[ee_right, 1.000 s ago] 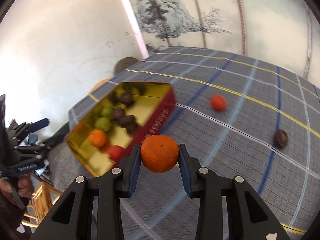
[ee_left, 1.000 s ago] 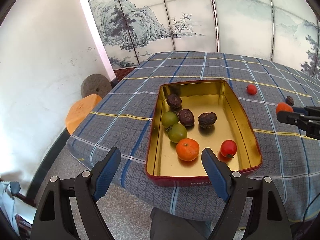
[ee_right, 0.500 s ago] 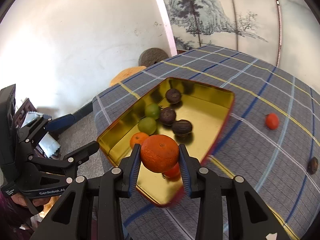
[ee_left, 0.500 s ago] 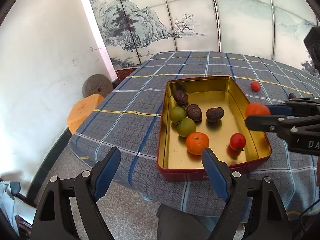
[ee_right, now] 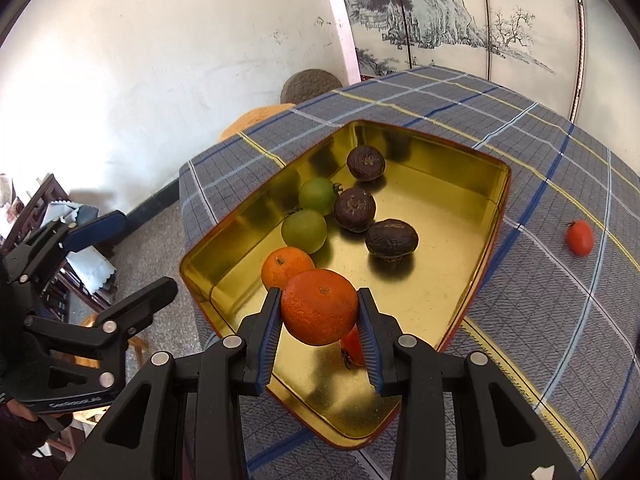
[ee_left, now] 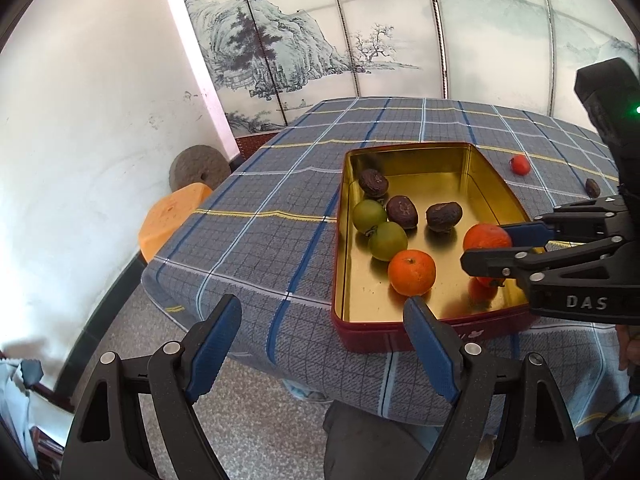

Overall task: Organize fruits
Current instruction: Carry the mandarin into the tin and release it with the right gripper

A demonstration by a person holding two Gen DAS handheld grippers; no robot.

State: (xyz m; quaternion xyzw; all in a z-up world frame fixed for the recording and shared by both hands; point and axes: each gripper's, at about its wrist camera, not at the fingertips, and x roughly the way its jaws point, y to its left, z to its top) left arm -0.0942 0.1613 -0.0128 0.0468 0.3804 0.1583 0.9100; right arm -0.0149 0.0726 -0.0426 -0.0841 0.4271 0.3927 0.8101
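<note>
My right gripper (ee_right: 319, 326) is shut on an orange tangerine (ee_right: 319, 306) and holds it over the near end of the gold tin tray (ee_right: 460, 160); it also shows in the left wrist view (ee_left: 486, 238). The tray (ee_left: 408, 150) holds another tangerine (ee_left: 412, 272), two green fruits (ee_left: 387, 240), three dark brown fruits (ee_left: 402, 211) and a red tomato (ee_right: 352, 346) partly hidden under the held fruit. My left gripper (ee_left: 326, 344) is open and empty, off the table's near corner.
A red tomato (ee_right: 579, 238) and a dark fruit (ee_left: 593, 188) lie loose on the plaid tablecloth (ee_left: 280, 200) beyond the tray. An orange stool (ee_left: 170, 216) and a stone disc (ee_left: 198, 166) stand by the white wall at left.
My right gripper has carried the tangerine from the open tablecloth to over the tray's near end. My left gripper has drifted left, still open.
</note>
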